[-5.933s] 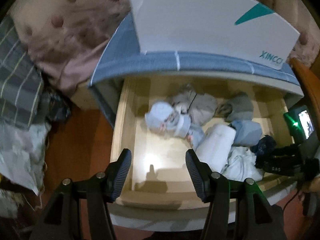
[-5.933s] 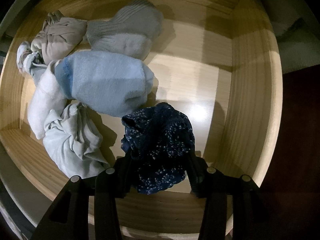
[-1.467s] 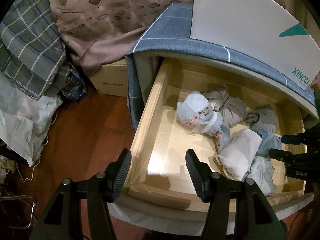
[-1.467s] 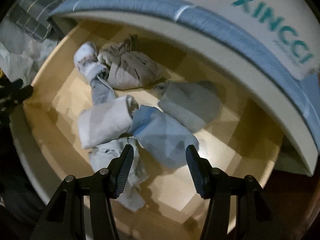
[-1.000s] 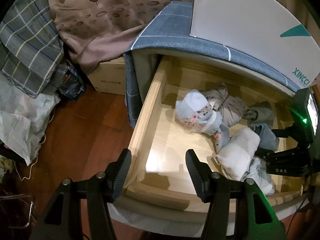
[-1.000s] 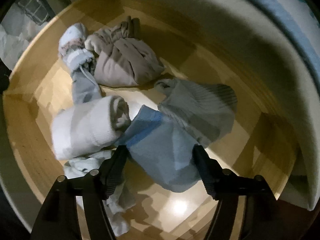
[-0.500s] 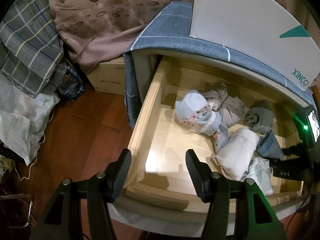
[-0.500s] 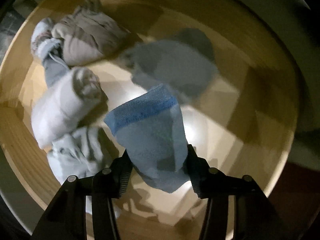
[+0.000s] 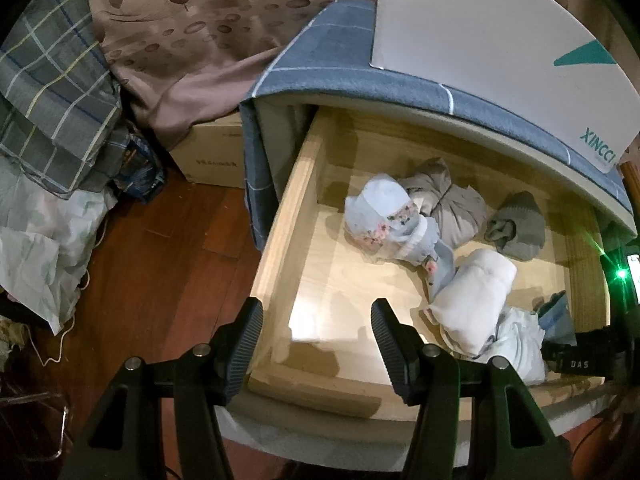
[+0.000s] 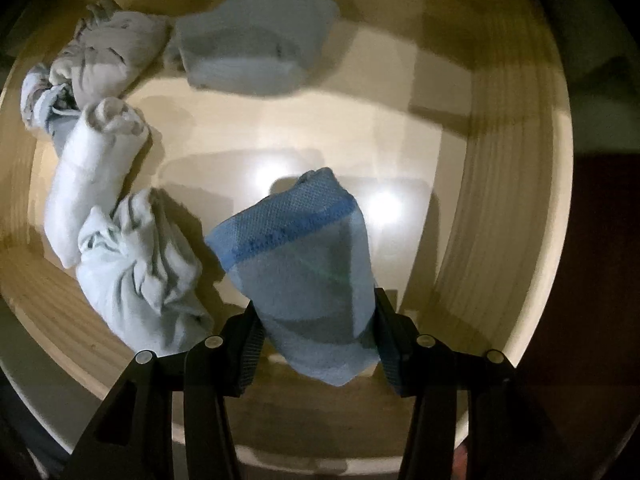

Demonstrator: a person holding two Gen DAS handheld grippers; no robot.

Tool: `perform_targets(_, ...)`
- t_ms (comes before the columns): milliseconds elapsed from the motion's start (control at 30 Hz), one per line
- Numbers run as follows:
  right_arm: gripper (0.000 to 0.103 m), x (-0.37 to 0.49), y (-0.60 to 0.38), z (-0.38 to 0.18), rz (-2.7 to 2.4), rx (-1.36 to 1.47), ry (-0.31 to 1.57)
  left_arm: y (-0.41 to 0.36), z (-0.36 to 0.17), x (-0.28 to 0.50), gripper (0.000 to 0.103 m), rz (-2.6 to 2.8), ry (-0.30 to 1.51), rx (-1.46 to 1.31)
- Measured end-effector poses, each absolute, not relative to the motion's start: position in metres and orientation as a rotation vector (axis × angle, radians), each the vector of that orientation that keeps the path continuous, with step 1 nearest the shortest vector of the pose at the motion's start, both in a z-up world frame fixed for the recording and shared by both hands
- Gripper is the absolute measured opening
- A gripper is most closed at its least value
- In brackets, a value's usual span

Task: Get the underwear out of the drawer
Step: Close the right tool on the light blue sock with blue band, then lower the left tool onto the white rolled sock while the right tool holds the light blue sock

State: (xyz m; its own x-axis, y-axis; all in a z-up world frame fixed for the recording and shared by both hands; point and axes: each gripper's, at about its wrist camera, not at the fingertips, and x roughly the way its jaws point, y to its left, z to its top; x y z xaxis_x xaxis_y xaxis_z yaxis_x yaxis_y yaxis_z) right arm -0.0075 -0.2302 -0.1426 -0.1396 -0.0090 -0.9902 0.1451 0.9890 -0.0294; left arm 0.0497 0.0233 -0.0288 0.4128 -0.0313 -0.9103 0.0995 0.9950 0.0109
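The right gripper [image 10: 316, 328] points down into the pale wooden drawer [image 10: 492, 216], its black jaws pinching a folded light-blue knit piece of underwear with a darker blue band [image 10: 308, 264]; the cloth is squeezed between both pads and its banded end stands out beyond the fingertips, above the lit drawer floor near the drawer's front right corner. Just to its left lies a crumpled pale mint bundle [image 10: 140, 272], and touching that a rolled white bundle [image 10: 92, 176]. Farther back are a knotted beige bundle [image 10: 108, 60] and a grey ribbed bundle [image 10: 256, 52], blurred.

The left gripper [image 9: 316, 344] hangs over the drawer's front left corner with its jaws spread and nothing between them. Beyond them a white floral-trimmed bundle [image 9: 388, 216] rests mid-drawer. The drawer stands pulled out of a cabinet draped in blue checked cloth [image 9: 320, 76], with a white XINCCI box [image 9: 480, 40] on top. To the left is reddish wood flooring [image 9: 160, 272], a cardboard box [image 9: 216, 152], a brown leaf-print sheet [image 9: 200, 28] and a grey plaid blanket [image 9: 48, 80].
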Motion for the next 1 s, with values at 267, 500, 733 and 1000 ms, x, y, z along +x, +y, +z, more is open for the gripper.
perform_targets(267,0.047,-0.049,-0.231,-0.162,-0.157,0.14,1.724,0.019,-0.037,0.053,0.058,-0.141,1.192,0.063)
perform_targets(500,0.047,-0.056,-0.224,-0.166,-0.176,0.135,1.709,0.017,-0.045,0.056,0.058,-0.205,1.244,0.037)
perform_targets(733,0.047,-0.047,-0.225,-0.156,-0.179,0.144,1.699,0.023,-0.046,0.061,0.058,-0.201,1.261,-0.013)
perform_targets(1000,0.047,-0.036,-0.255,-0.135,-0.175,0.156,1.697,-0.002,-0.044,0.059,0.058,-0.247,1.262,0.057)
